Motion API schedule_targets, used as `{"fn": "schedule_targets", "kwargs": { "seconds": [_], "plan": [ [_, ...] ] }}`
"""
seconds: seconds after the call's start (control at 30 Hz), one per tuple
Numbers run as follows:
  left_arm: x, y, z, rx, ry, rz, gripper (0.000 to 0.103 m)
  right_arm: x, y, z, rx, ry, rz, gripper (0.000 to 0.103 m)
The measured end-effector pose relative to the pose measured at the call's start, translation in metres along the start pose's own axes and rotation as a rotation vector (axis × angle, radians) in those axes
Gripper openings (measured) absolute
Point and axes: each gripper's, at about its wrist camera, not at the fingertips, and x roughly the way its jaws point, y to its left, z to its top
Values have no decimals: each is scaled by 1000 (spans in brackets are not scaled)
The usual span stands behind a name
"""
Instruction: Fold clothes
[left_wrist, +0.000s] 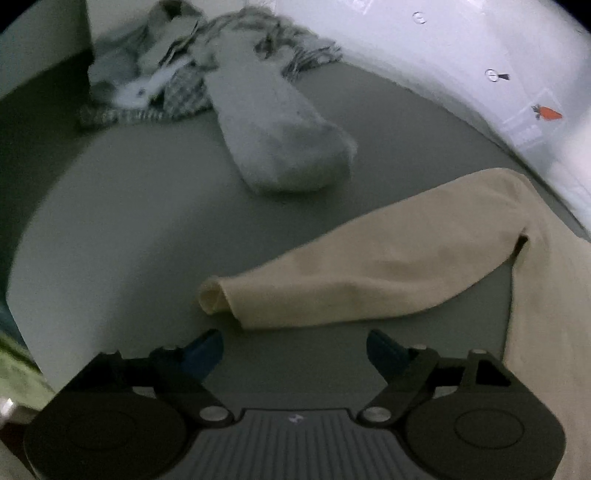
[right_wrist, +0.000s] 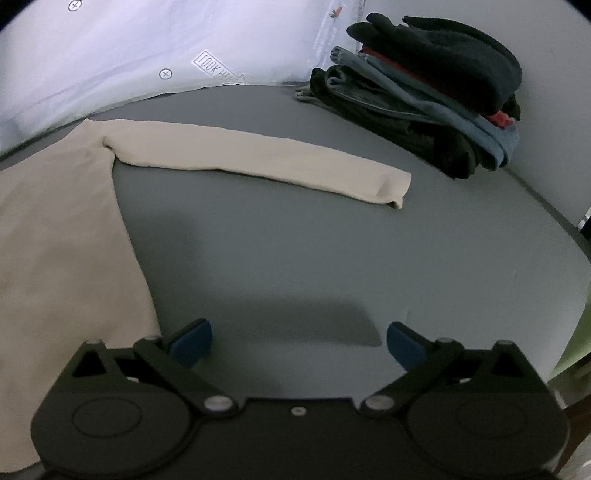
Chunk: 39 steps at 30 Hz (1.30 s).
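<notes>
**Both grippers spread wide, beige top laid out flat**

Grey tabletop (right_wrist: 295, 258) fills both views, with a white printed sheet (right_wrist: 147, 48) rising behind it. And there it is, the beige long-sleeved top (right_wrist: 55, 229), spread flat on the grey, body toward the middle and a sleeve reaching out on either side.

Over on the left, the left gripper (left_wrist: 295, 350) points down at the table just short of the left sleeve's cuff (left_wrist: 214, 299). Blue pads apart, nothing between them, no contact with the cloth. Beyond lies a pale grey garment (left_wrist: 280, 129), and behind that a rumpled heap of checked clothes (left_wrist: 177, 74).

Now the right side: the right gripper (right_wrist: 299, 345) hangs over bare tabletop, jaws at full stretch and empty, the top's side edge just beside its left finger. The right sleeve (right_wrist: 258, 162) lies straight across the table further out. Past its cuff sits a folded stack of dark clothes (right_wrist: 436, 96), denim and a red layer showing.
</notes>
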Motion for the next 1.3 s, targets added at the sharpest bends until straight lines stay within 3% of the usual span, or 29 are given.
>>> {"fn": "schedule_targets", "kwargs": {
  "seconds": [0.2, 0.3, 0.33, 0.4, 0.53, 0.6, 0.67, 0.77, 0.83, 0.9, 0.93, 0.97, 1.03, 1.13, 1.3],
  "plan": [
    [4, -8, -5, 114, -79, 32, 67, 2, -4, -1, 22, -2, 15, 103],
    [0, -6, -5, 120, -76, 70, 26, 2, -5, -2, 21, -6, 18, 103],
    [-3, -1, -2, 91, -66, 59, 6, 2, -5, -3, 21, -8, 20, 103],
    [-10, 13, 4, -14, -50, -13, 6, 2, -6, -4, 22, -10, 25, 103],
    [-27, 30, 9, -78, -50, -150, 5, 3, -9, -4, 15, -14, 39, 103],
    [-30, 42, 9, -169, 13, -257, 5, 3, -10, -3, 12, -16, 44, 103],
    [-29, 56, 3, -306, 83, -313, 5, 3, -10, -4, 10, -19, 49, 103],
    [-20, 66, -6, -377, 151, -255, 8, 2, -11, -5, 12, -22, 56, 103],
    [-15, 62, -7, -314, 162, -194, 9, 2, -12, -6, 17, -22, 59, 103],
    [-18, 54, -7, -234, 148, -184, 17, 2, -12, -6, 18, -22, 62, 103],
    [-20, 50, -6, -207, 141, -186, 32, 2, -12, -6, 19, -22, 62, 103],
    [-22, 48, -5, -198, 126, -180, 54, 2, -12, -6, 21, -21, 64, 103],
    [-26, 46, -3, -201, 84, -156, 79, 3, -12, -6, 24, -22, 66, 103],
    [-28, 49, 0, -216, 39, -121, 82, 3, -12, -5, 29, -20, 67, 103],
    [-8, 37, 3, -105, 49, -18, 84, 4, -12, -5, 47, -13, 66, 103]
  ]
}}
